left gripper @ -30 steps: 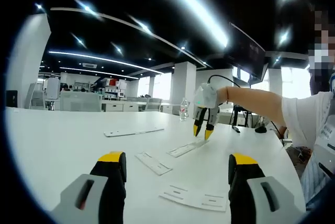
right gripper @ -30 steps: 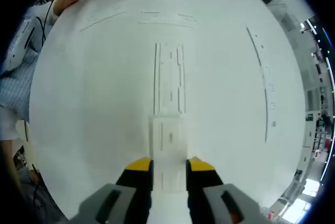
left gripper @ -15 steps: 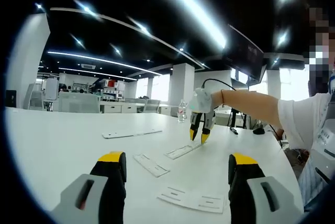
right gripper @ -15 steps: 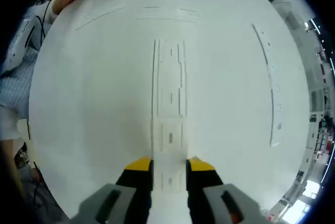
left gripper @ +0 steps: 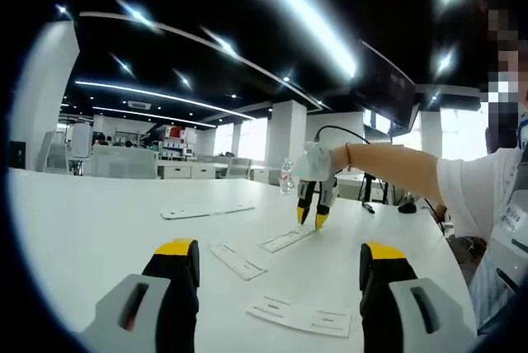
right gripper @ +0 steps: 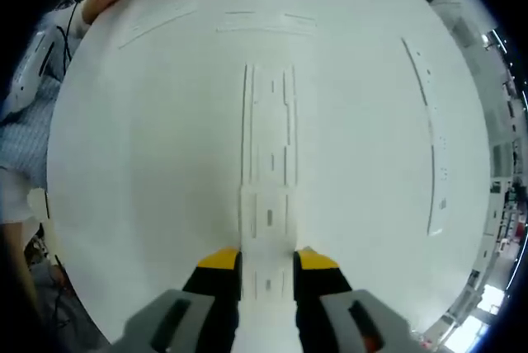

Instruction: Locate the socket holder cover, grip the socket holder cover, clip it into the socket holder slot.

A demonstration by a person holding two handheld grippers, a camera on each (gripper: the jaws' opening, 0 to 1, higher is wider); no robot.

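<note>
White and wide, the surface sits in an open office with ceiling light strips; the right gripper has its yellow-tipped jaws clamped on the near end of the socket holder cover, which overlaps the socket holder slot stretching far ahead; the left gripper hangs with jaws wide apart, holding nothing, above a flat white plate.

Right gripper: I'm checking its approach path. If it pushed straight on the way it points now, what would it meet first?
Probably the white strip lying on the table directly ahead of the right gripper, which points down at it; the gap between them is unclear.
</note>
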